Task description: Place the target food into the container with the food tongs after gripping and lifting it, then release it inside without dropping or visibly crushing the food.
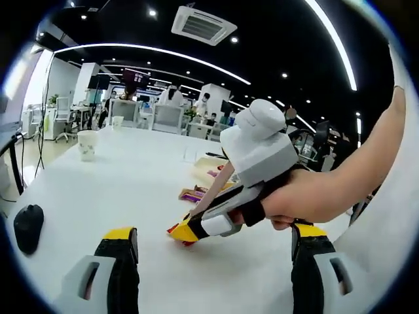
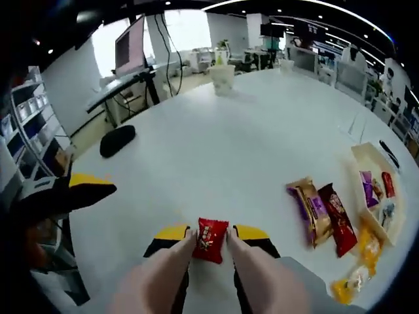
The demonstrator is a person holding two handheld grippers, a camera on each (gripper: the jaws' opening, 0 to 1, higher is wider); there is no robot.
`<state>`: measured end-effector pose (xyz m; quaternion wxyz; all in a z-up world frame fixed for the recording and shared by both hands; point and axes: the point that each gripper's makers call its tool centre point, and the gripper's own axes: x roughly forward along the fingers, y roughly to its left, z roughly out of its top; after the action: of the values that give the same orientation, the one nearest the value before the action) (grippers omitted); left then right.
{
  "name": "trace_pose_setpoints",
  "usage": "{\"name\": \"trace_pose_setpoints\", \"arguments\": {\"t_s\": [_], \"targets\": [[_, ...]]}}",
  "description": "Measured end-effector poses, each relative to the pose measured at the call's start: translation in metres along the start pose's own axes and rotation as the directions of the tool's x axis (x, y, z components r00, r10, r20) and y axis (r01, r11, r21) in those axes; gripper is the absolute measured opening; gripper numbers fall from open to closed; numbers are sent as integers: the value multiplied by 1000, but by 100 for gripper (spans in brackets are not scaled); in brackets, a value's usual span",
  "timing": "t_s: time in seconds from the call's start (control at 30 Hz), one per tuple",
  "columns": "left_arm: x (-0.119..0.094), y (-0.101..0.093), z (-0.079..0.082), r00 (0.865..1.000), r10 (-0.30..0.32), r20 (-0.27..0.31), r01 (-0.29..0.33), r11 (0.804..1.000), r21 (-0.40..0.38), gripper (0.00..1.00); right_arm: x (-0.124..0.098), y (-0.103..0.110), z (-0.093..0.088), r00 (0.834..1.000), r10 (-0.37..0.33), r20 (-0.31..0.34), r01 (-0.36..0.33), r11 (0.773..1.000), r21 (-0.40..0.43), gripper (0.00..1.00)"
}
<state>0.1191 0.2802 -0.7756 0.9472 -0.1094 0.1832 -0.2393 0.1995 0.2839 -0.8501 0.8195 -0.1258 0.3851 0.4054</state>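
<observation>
Squarely between the right tongs (image 2: 211,237), closed on it: red snack packet (image 2: 211,239); left tongs (image 1: 213,237) agape, empty.

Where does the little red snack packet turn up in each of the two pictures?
Left gripper view: red snack packet at lower centre, at the right gripper's yellow tips.
Right gripper view: packet at bottom centre, between the tongs' two arms.
Shared landmark: the paper cup on the white table.

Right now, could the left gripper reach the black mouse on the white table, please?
Probably yes: the left gripper is open and holds nothing, and the black mouse lies beside its left jaw on bare white table. The right gripper, closed on a red packet, sits off to the other side.
</observation>
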Motion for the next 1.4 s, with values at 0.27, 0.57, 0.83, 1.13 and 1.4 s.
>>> {"name": "trace_pose_setpoints", "arguments": {"t_s": [0.27, 0.57, 0.83, 1.13, 1.4], "targets": [[4, -8, -5, 1000, -25, -15, 25, 1000, -9, 96, -2, 0, -1, 999, 50, 8, -49, 995, -84, 20], [3, -7, -6, 1000, -11, -18, 10, 1000, -28, 93, -3, 8, -5, 997, 70, -31, -76, 960, -271, 19], [0, -13, -4, 1000, -10, -18, 10, 1000, -19, 94, -5, 3, -5, 994, 109, 10, -106, 982, -154, 18], [-3, -17, 2, 1000, -20, 1, 20, 998, -51, 94, -4, -2, -5, 991, 127, -36, -130, 985, -112, 17], [-4, -20, 5, 1000, -11, 23, 12, 998, -58, 93, -4, -1, -4, 991, 125, -48, -130, 984, -119, 17]]}}
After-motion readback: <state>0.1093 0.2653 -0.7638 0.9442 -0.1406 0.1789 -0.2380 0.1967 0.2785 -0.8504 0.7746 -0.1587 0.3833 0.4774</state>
